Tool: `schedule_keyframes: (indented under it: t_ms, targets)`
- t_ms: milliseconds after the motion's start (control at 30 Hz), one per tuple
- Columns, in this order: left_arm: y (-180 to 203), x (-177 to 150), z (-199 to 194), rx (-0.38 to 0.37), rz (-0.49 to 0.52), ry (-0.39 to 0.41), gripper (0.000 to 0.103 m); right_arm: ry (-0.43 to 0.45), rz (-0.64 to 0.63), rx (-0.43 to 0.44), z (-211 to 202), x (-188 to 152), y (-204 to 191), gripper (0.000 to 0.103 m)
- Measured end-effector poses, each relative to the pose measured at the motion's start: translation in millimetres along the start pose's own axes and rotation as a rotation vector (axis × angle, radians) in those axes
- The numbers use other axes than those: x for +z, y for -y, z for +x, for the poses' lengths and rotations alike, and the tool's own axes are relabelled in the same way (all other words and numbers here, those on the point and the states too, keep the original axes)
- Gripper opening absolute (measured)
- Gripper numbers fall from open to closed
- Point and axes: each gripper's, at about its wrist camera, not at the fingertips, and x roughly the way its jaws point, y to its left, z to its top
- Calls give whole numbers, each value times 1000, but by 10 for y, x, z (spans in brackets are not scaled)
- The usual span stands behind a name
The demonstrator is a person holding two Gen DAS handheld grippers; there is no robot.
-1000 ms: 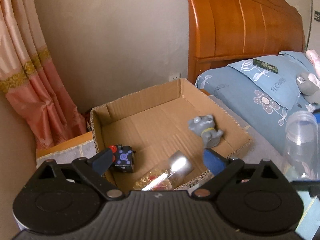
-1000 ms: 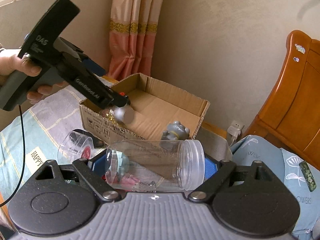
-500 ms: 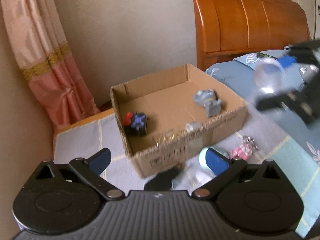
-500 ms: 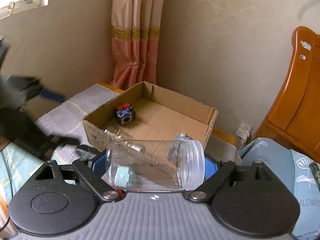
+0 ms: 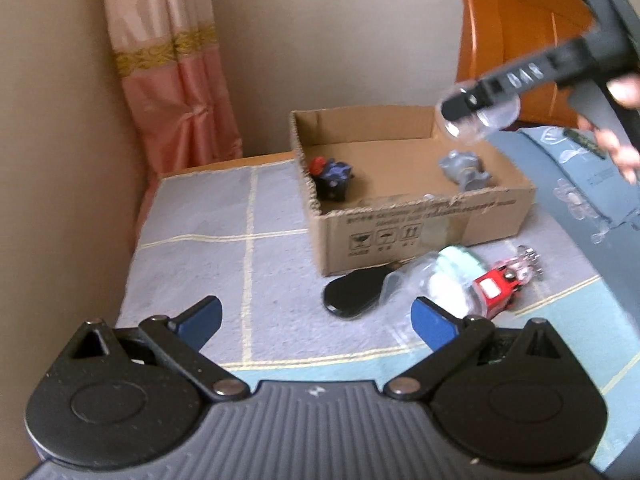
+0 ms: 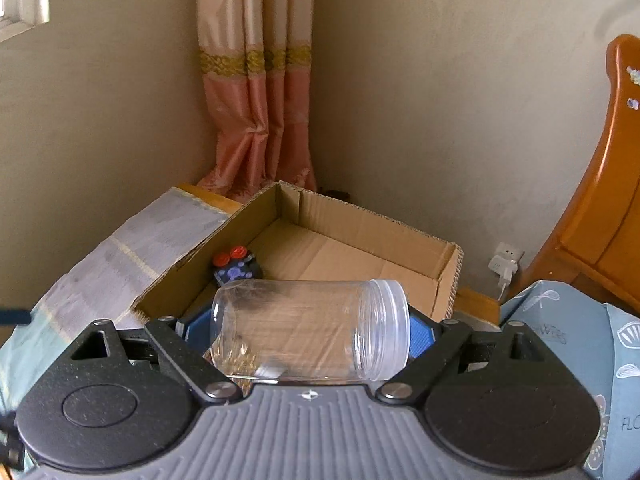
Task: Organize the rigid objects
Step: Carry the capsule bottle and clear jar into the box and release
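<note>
Right tongs (image 6: pixel 310 330) grip a clear plastic jar (image 6: pixel 310 332) sideways between their blue pads, its threaded open mouth pointing to the right; the jar hangs above the near end of the cardboard box (image 6: pixel 400 232). In the left wrist view the same jar (image 5: pixel 478 114) shows over the far right corner of the box (image 5: pixel 424 236), with the person's fingers (image 5: pixel 618 148) around the handle behind it.

Left tongs (image 5: pixel 316 318) are spread wide with nothing between them, above the grey checked cloth (image 5: pixel 224 216) that covers the desk, well short of the box.

Inside the box sit a dark cube toy with red buttons (image 5: pixel 332 178) against the left wall and a grey figurine (image 5: pixel 464 168) toward the right. Something clear lies along the inner front wall, but it is too blurred to name.

On the cloth just in front of the box lie a black oval object (image 5: pixel 352 292), a clear container with a pale green lid (image 5: pixel 436 280) touching it, and a red toy (image 5: pixel 498 292) beside a small metal keychain (image 5: pixel 528 262).
</note>
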Motion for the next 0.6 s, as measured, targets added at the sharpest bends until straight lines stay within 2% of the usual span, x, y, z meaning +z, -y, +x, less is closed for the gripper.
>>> schedule_keyframes:
  t_ms: [100,233,333,433,600]
  targets:
    - [4,-38,-23,37,4,16,100,-23,19,-7,187,116,23,93]
    - [-13,-64,-15,13,-7,12,100,-47,23,-30,431,248,32,93]
    - [-10,-78,3,23,-3,0,100,-39,31,-42,566,314,39,93]
    - [-38,-84,17,34,-7,-2,100,-39,46,-55,677,347,55,103]
    - [-63,-99,29,27,-19,-9,100,-53,13,-77,670,306,-7,103]
